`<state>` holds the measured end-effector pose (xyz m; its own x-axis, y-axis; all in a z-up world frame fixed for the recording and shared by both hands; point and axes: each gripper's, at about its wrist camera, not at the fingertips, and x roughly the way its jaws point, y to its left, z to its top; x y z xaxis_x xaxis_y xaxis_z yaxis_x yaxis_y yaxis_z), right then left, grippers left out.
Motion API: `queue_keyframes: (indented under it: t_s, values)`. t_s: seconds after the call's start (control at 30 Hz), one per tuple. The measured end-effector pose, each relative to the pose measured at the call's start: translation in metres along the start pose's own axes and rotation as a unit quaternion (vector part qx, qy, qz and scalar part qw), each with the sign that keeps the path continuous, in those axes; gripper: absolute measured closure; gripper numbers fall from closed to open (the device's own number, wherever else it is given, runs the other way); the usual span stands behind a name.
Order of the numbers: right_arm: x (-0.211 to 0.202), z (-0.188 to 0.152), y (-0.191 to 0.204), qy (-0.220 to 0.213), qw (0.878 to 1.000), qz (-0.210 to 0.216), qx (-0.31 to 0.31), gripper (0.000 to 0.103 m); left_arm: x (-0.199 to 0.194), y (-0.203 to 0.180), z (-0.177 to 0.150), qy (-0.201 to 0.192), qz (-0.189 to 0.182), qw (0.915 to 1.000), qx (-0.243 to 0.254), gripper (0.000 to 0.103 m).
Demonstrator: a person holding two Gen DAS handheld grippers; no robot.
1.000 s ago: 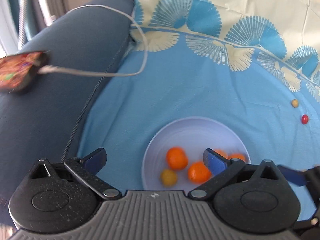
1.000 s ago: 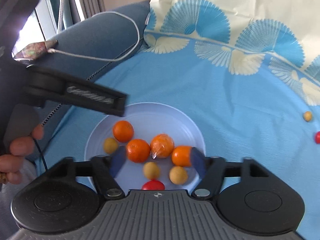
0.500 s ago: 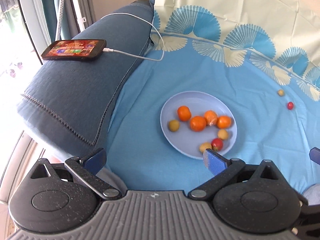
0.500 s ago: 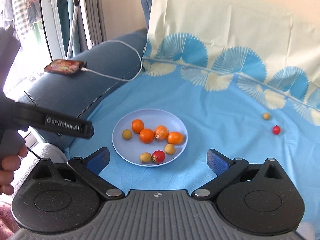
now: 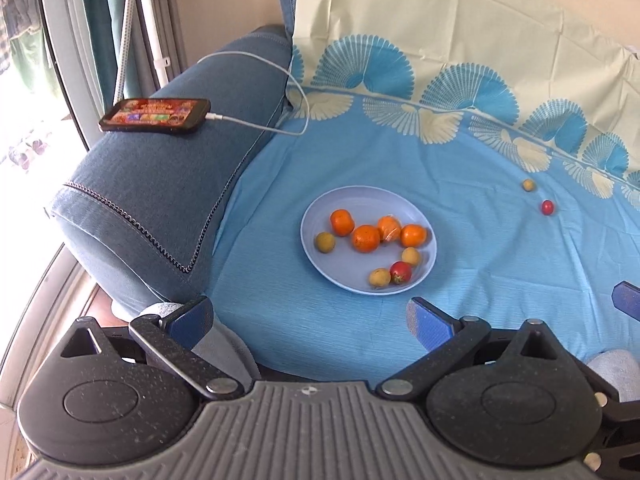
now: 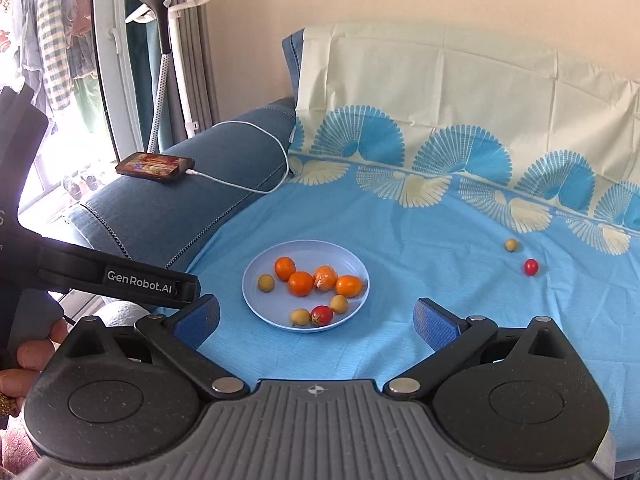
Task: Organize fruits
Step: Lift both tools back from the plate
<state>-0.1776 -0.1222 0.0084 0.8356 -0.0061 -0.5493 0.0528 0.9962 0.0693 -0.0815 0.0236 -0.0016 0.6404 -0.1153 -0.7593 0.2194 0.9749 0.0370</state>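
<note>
A pale blue plate (image 5: 320, 208) (image 6: 256, 300) sits on the blue cloth and holds several oranges (image 5: 365, 238) (image 6: 301, 283), small yellow fruits (image 5: 325, 242) and a red tomato (image 5: 400, 272) (image 6: 322, 314). A loose yellow fruit (image 5: 529, 185) (image 6: 511, 245) and a loose red tomato (image 5: 547, 207) (image 6: 531, 267) lie on the cloth to the right. My left gripper (image 5: 310, 318) is open and empty, well back from the plate. My right gripper (image 6: 316, 318) is open and empty, also back from the plate.
A phone (image 5: 156, 115) (image 6: 156, 165) on a white charging cable (image 5: 256, 126) lies on the blue sofa armrest (image 5: 160, 184) at left. A cream and blue patterned cloth covers the seat and backrest (image 6: 440, 92). A garment steamer (image 6: 160, 40) stands by the window.
Both grippers have pulled back and up from the plate. The right gripper, which was low over the plate, has opened wide and holds nothing.
</note>
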Motion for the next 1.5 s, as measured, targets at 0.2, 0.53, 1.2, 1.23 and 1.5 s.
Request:
queue_keyframes:
  t_s: [0.2,0.53,1.2,1.23,1.5]
  values:
    - [-0.014,-0.003,0.001,-0.008,1.000,0.002,-0.001,0.001,-0.012,-0.002,-0.002,-0.012,0.002,0.9999,0.003,0.000]
    - [-0.018,-0.003,0.005,-0.010,1.000,-0.001,-0.004,0.001,-0.017,0.001,-0.003,-0.015,0.001,0.9999,0.005,0.000]
    - [-0.012,-0.003,0.004,0.001,1.000,0.000,-0.006,0.001,-0.010,0.002,-0.002,-0.006,0.003,1.0000,0.003,0.000]
    - [-0.011,-0.003,0.004,0.002,1.000,0.000,-0.006,0.001,-0.009,0.002,-0.001,-0.005,0.003,1.0000,0.004,0.000]
    - [0.001,-0.004,-0.001,0.016,1.000,0.000,0.006,0.001,0.007,-0.003,0.002,0.012,0.007,0.9998,0.013,0.000]
